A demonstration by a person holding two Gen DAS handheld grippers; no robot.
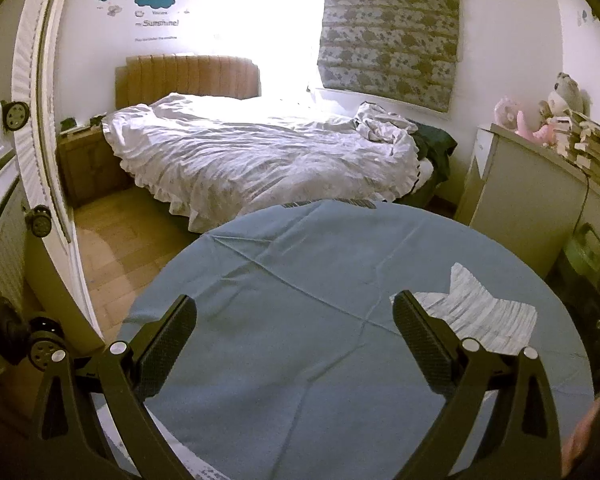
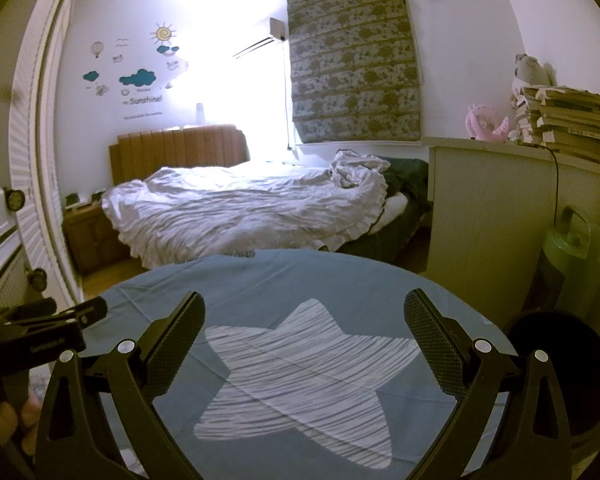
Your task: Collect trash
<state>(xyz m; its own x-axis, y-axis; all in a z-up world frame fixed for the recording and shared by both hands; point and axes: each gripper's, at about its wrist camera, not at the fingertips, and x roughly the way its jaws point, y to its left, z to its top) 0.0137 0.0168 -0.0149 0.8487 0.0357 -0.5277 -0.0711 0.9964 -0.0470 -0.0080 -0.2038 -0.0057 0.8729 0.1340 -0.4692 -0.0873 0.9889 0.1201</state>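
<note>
My left gripper (image 1: 294, 308) is open and empty above a round table with a blue cloth (image 1: 300, 264). My right gripper (image 2: 304, 304) is open and empty above the same cloth (image 2: 260, 280), over its white striped star print (image 2: 308, 372). The star also shows at the right in the left wrist view (image 1: 484, 312). A dark round bin (image 2: 568, 376) stands low at the right of the table. I see no loose trash on the cloth. Part of the left gripper's body (image 2: 40, 320) shows at the left edge of the right wrist view.
A bed with a rumpled white duvet (image 1: 260, 156) stands beyond the table. A white cabinet (image 2: 488, 208) with stacked books (image 2: 568, 120) and plush toys is at the right, a green canister (image 2: 568, 264) beside it. A white louvred door (image 1: 32, 120) and wooden floor (image 1: 116, 248) lie left.
</note>
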